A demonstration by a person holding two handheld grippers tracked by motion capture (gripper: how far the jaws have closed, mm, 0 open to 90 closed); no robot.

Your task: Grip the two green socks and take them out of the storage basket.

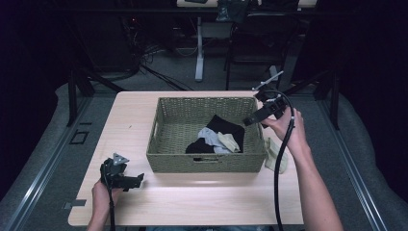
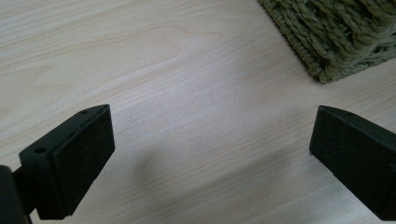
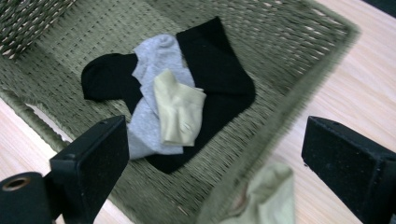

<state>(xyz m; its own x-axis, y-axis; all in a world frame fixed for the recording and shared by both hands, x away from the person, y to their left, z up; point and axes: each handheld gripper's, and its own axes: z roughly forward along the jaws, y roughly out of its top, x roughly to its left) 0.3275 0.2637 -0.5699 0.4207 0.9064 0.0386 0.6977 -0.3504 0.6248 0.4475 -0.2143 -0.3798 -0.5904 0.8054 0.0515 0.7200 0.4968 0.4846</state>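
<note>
- Nearest us, at the front left of the wooden table (image 1: 192, 197), our left gripper (image 1: 126, 181) rests low over bare wood, jaws spread wide and holding nothing; in the left gripper view a corner of the woven basket (image 2: 336, 37) sits just ahead to one side.
- In the middle of the table stands the basket (image 1: 207, 162), olive green and rectangular. Inside, toward its right half, lie 4 socks in a loose pile: 2 black ones (image 1: 226, 126), a grey one (image 1: 210, 137) across them, and a pale yellow one (image 1: 230, 141) on top.
- Just outside the basket's right wall, 1 more pale yellow sock (image 1: 275, 155) lies on the table, touching or nearly touching the wicker. We judge this to be the last piece left to go in, so the sorting looks mostly done.
- Our right gripper (image 1: 252, 119) hovers above the basket's right rim, jaws spread and empty, pointed down at the pile; in the right gripper view the loose sock (image 3: 264, 198) shows low between the jaws.
- The basket wall stands between that sock and the pile, so the sock must be lifted over it.
- Farther off, beyond the table, we see dark floor, cables, a white table leg (image 1: 199, 48) and black stands.
</note>
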